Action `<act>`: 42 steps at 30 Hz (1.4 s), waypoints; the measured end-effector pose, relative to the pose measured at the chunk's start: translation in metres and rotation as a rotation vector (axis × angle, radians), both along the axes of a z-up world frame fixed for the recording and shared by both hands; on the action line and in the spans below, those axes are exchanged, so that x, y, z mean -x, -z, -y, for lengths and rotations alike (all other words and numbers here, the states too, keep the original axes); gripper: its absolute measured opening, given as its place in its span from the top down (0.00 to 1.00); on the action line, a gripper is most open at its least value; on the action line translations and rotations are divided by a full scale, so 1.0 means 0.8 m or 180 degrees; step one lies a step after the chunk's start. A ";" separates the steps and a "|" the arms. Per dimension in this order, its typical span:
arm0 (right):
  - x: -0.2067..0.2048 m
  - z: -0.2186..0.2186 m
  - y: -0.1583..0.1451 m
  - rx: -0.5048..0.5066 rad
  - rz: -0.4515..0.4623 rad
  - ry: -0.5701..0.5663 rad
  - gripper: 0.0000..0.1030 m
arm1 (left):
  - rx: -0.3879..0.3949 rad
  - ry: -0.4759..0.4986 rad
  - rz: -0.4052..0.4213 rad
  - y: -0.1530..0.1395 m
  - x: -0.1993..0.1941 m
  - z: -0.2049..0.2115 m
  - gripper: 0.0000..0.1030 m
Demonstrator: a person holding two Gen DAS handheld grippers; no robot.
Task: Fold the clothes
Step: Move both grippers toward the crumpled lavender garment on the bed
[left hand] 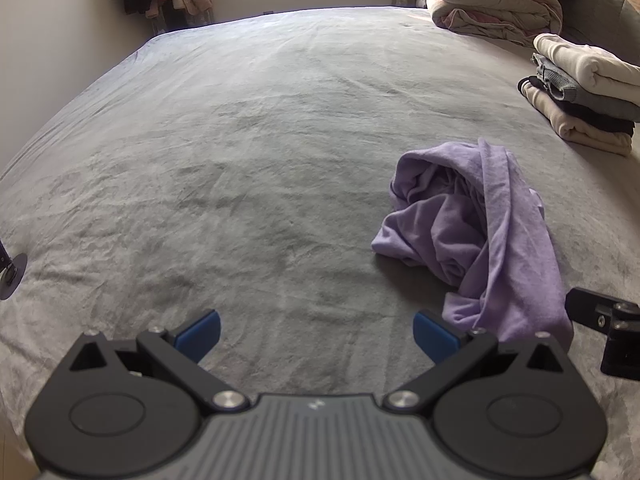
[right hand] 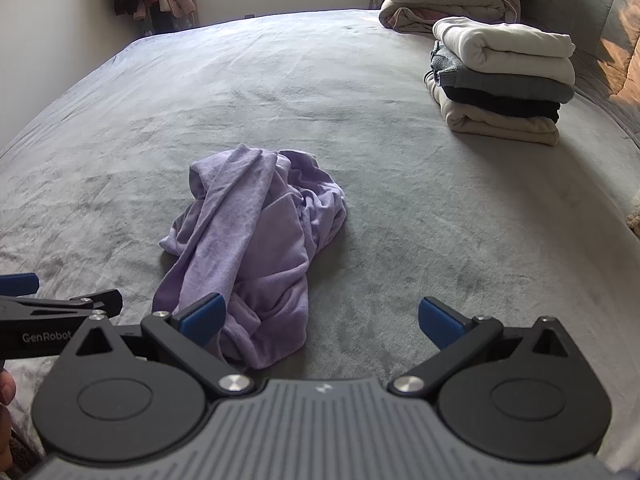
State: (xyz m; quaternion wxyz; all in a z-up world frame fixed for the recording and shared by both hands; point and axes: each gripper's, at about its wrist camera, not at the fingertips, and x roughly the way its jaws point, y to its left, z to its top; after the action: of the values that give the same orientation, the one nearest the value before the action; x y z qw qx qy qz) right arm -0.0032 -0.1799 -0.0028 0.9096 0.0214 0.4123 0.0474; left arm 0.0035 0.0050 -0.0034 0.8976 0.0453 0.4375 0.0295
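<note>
The lilac garment [right hand: 256,248] lies crumpled in a heap on the grey bed [right hand: 360,80], near its front edge, so it must first be spread flat. Both grippers hang just before it with fingers spread wide and holding nothing: the left gripper [left hand: 316,336] to its left side, the right gripper [right hand: 322,322] at its near end. The folded stack [right hand: 504,80] sits well apart at the far right, probably to leave free room for folding.
</note>
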 end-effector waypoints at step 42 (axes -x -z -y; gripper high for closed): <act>-0.031 0.003 -0.053 -0.0522 -0.0040 -0.0098 0.00 | 0.0036 0.0060 -0.0097 -0.037 -0.026 -0.016 0.00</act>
State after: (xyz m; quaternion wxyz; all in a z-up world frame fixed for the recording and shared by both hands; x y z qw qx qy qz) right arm 0.0216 -0.1827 0.0395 0.9013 0.0899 0.4131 0.0948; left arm 0.0240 0.0181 0.0264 0.8913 0.0448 0.4508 0.0178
